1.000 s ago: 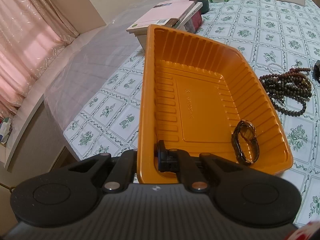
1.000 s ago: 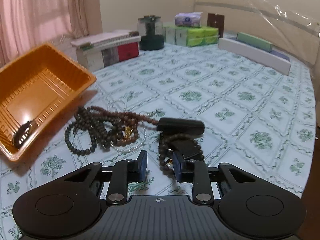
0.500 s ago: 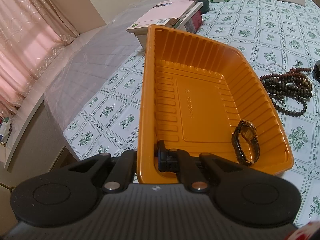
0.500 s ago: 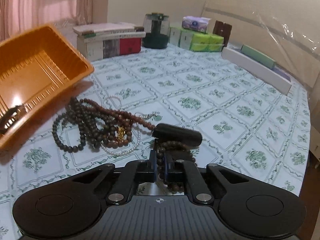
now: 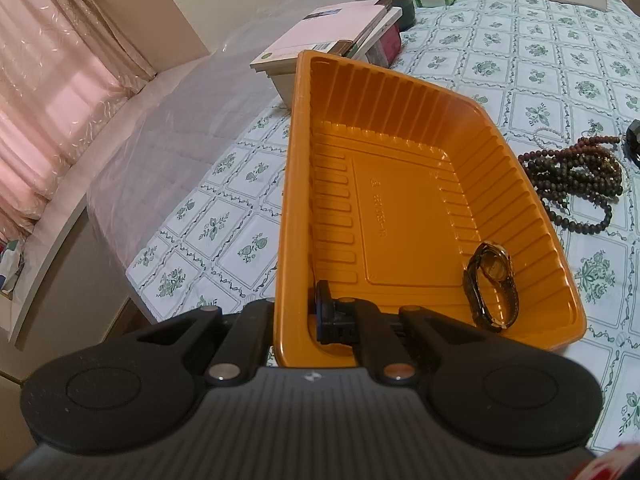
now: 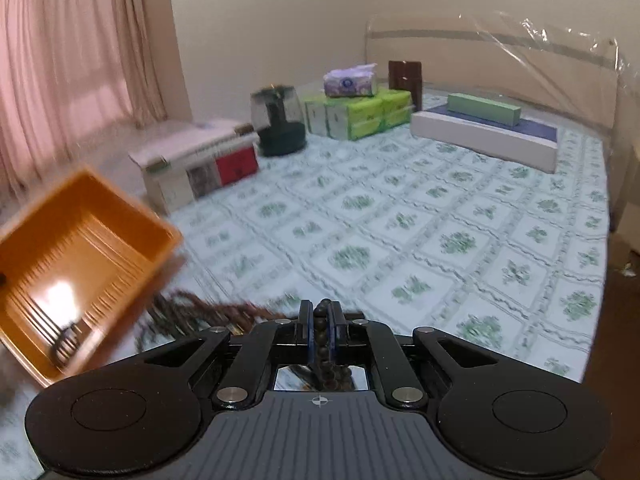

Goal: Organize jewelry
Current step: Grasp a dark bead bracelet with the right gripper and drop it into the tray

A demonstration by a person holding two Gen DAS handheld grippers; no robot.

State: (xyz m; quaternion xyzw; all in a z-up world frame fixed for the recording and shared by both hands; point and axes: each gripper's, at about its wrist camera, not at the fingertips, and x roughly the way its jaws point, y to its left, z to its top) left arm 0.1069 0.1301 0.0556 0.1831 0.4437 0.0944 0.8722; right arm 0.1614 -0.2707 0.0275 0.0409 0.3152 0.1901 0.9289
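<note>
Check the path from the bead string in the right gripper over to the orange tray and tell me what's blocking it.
Nothing visible blocks it. The right gripper is shut on the bead string, and the orange tray sits open-topped to its left. Only the pile of beads lies on the cloth between them, low beside the tray's wall. The tray holds just a watch.

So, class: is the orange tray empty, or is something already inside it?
Not empty. One wristwatch lies inside the orange tray, against its right wall; the bead strings lie outside on the tablecloth.

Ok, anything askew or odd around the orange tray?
The ribbed orange plastic tray sits tilted, its near rim pinched by the left gripper. A dark-strapped wristwatch lies in its low corner. Nothing spilled or damaged.
</note>
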